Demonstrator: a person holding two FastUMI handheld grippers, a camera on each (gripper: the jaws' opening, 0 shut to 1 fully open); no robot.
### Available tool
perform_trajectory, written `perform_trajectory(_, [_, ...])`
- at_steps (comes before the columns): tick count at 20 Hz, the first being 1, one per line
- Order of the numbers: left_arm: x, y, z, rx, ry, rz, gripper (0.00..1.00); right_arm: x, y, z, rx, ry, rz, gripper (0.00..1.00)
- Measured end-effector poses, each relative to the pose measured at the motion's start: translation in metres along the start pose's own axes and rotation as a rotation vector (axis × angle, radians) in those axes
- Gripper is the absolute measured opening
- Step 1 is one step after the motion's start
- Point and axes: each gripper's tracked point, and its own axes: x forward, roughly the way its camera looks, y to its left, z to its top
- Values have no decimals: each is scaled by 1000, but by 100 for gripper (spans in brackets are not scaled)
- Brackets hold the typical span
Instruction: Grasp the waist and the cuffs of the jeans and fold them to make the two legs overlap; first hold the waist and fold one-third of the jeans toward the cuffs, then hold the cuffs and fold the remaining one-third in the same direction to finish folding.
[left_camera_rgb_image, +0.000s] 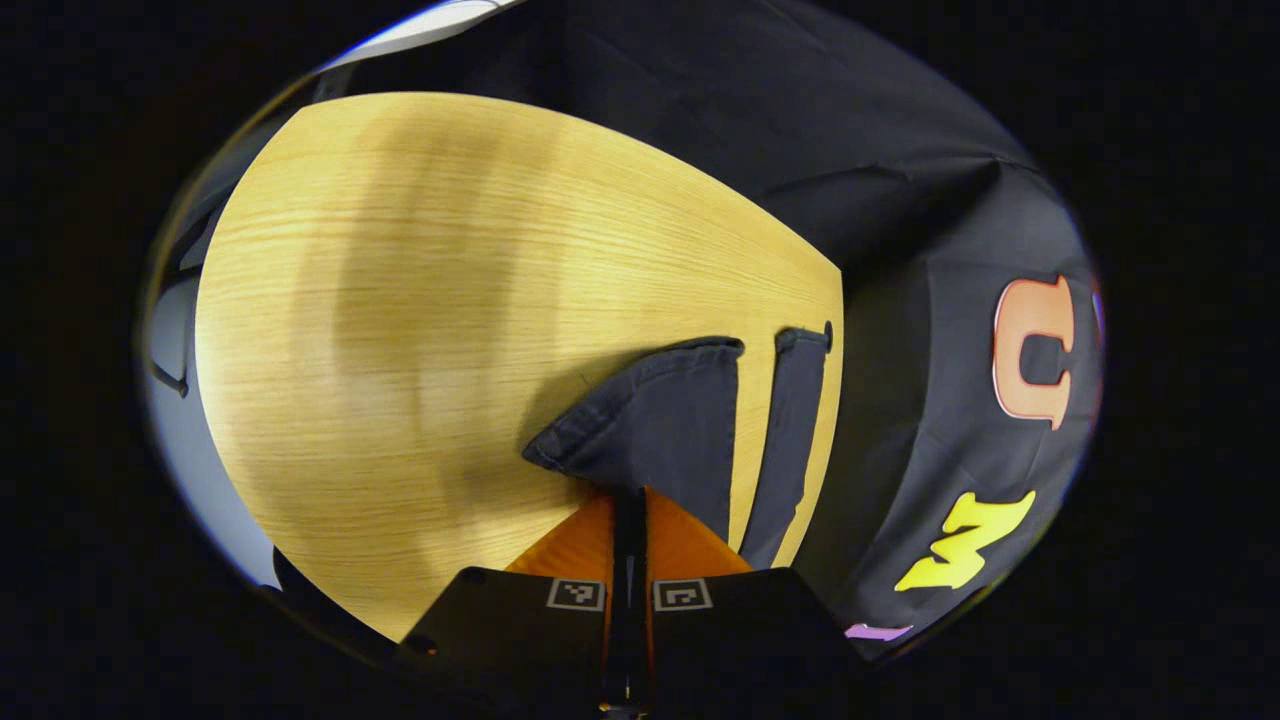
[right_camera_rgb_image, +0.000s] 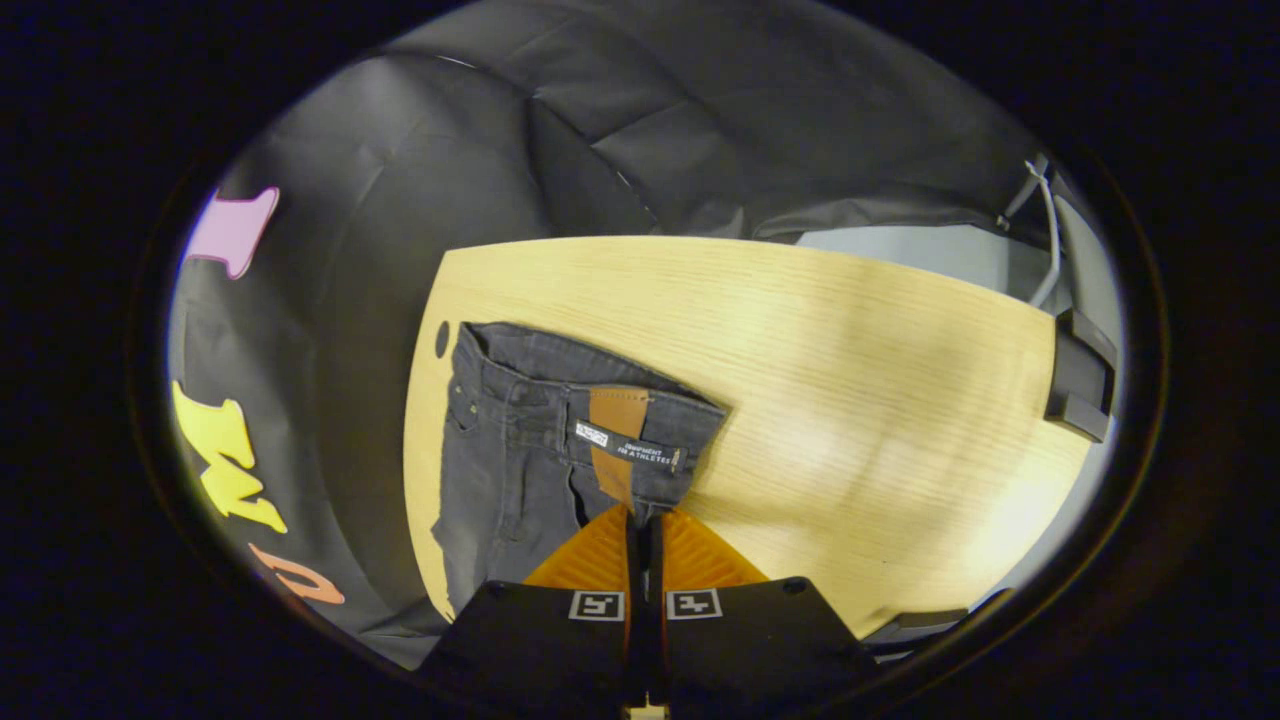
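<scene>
Left gripper view showed the left gripper (left_camera_rgb_image: 628, 505) pinched shut on a cuff of the soft, heavy dark-grey denim jeans (left_camera_rgb_image: 665, 420) lying along the pale wooden desk (left_camera_rgb_image: 400, 300) edge, while the right gripper (right_camera_rgb_image: 640, 525) clamped the stiffer waistband, both sound holds.

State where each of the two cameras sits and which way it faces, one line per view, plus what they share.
Left gripper view: rides on the left gripper, looking along its orange fingers, which are closed on the cuff of one leg of the jeans; the other cuff lies apart beside it.
Right gripper view: rides on the right gripper, looking along its orange fingers, closed at the waist with its brown patch.
Shared: the dark jeans, seen from opposite ends, on the wooden table, with the black booth wall behind.
</scene>
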Motion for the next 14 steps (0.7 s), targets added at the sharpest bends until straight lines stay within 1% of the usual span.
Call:
perform_trajectory(1, [-5,-6,-2,41,6,-3,4,-6,3,1,-6,-5,20,1])
perform_trajectory(6, [-27,-46,-6,250,51,-18,4,-39,46,0,-31,-22,123,0])
perform_trajectory(8, [-27,-72,-1,289,64,-44,4,-49,66,3,-57,-28,149,0])
perform_trajectory(11, [-24,-101,5,369,89,-60,4,-57,94,8,-102,-33,178,1])
perform_trajectory(14, [-15,-126,9,449,119,-57,4,-59,119,10,-125,-28,194,0])
